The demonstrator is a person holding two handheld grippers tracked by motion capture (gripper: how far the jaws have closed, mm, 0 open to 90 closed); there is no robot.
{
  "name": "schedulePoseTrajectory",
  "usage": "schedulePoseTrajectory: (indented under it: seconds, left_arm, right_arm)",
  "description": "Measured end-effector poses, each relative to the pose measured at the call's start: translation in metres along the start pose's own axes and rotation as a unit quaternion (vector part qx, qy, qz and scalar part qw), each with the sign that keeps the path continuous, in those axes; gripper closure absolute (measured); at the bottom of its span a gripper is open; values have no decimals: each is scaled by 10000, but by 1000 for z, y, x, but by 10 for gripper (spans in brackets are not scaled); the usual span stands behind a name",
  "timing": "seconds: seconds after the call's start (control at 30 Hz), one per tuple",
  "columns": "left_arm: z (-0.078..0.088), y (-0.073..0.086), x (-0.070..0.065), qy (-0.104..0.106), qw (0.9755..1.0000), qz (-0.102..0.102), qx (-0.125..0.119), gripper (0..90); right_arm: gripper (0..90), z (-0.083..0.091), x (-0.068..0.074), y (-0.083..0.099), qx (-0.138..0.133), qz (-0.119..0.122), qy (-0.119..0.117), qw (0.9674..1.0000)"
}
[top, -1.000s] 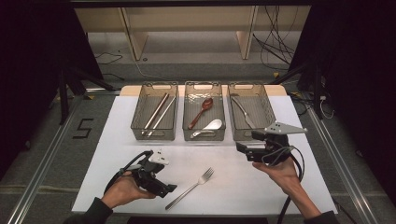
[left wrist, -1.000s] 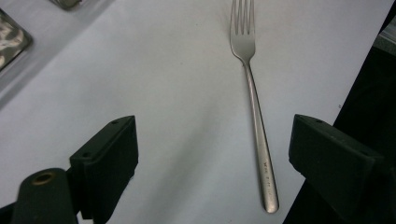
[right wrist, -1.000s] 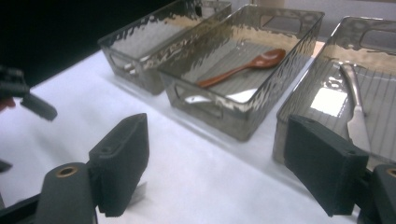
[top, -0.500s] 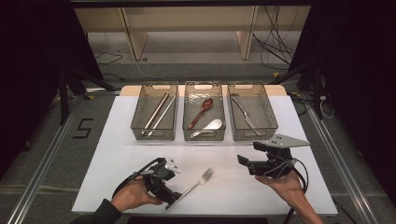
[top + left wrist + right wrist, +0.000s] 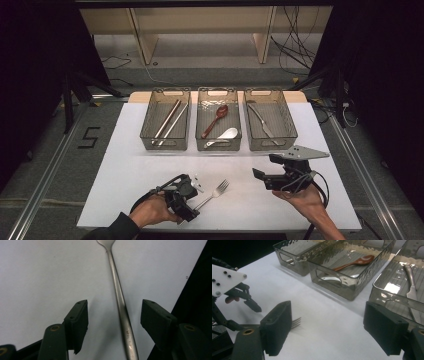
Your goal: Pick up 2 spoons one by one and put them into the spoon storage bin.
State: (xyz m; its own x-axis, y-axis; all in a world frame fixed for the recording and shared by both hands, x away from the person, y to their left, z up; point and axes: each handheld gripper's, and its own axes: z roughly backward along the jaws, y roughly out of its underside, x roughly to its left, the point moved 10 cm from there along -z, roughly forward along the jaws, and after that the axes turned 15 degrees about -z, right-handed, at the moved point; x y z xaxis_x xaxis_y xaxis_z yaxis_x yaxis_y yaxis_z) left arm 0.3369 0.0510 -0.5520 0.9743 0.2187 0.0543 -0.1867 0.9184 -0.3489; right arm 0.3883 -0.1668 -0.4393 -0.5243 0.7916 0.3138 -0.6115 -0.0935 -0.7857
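Fork (image 5: 214, 192), plain steel, lies flat near the front edge of a white table (image 5: 125, 170), tines pointing away from the person toward three clear bins (image 5: 218, 126) lined up at the far side. The left gripper (image 5: 113, 315) is set down over the handle, which runs between its two black pads; the jaws have just been closing, yet daylight shows on both sides of the handle and neither pad touches it. Faint stamped marks on the handle's end are too small to read. The right gripper (image 5: 257, 175), held above the table to the right of the fork, has its jaws spread wide with nothing between them. A wooden spoon (image 5: 216, 119) and a white spoon (image 5: 223, 136) share the middle bin, a knife (image 5: 261, 121) lies in the right one, and metal chopsticks (image 5: 169, 121) in the left. A black "5" (image 5: 89, 137) is marked on the floor left of the table.
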Motion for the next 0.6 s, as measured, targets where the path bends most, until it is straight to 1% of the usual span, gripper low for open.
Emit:
schedulePoseTrajectory:
  seconds: [0.07,0.1,0.23,0.47,0.53,0.6]
  left_arm:
    - [-3,0,-2,-21,10000,-49,84,413]
    - [-4,0,-2,-28,9998,-133,134,425]
    - [-7,1,-4,55,9996,-147,242,479]
    - [-7,1,-2,15,9994,-149,304,552]
    - [-8,1,-1,-7,9995,-113,281,568]
    - [-7,2,-1,-23,9993,-174,332,581]
  right_arm:
    - [240,0,0,0,12,8,-6,10000]
    - [240,-1,0,0,14,1,-11,10000]
    - [242,0,0,1,29,8,-16,10000]
    - [247,-1,1,0,23,-1,-27,10000]
    - [247,-1,1,1,33,15,-26,10000]
    - [248,-1,1,1,45,8,-28,10000]
